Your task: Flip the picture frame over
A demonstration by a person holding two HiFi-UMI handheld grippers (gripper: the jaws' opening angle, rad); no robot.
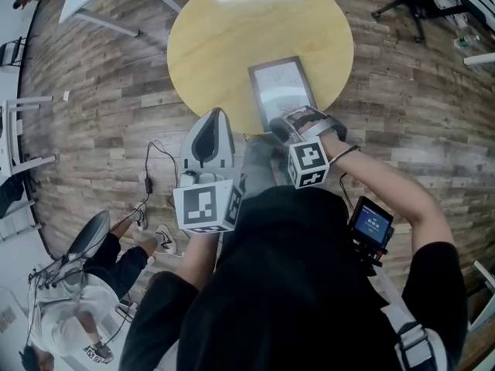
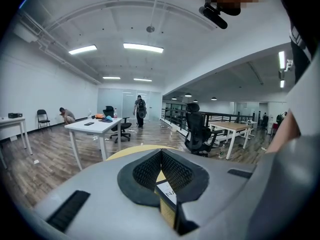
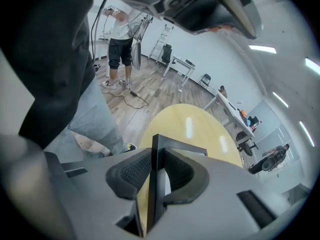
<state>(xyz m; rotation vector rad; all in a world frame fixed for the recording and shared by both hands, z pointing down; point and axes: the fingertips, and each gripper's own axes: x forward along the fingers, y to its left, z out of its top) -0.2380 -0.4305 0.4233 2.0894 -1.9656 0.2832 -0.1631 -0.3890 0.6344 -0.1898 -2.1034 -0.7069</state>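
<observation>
The right gripper [image 3: 156,156] was clamped on the near edge of the picture frame [image 1: 280,90], which lay pale face up at the near rim of the round yellow table [image 1: 232,45]. The left gripper [image 2: 161,154] hung beside it, jaws together and empty.

Bright ceiling strip lights [image 2: 143,47] glare on the table [image 1: 232,45]; fisheye edges curve.

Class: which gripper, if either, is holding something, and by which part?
The right gripper grips the picture frame by its near short edge, pads pressed on both faces. The left gripper holds nothing.
</observation>
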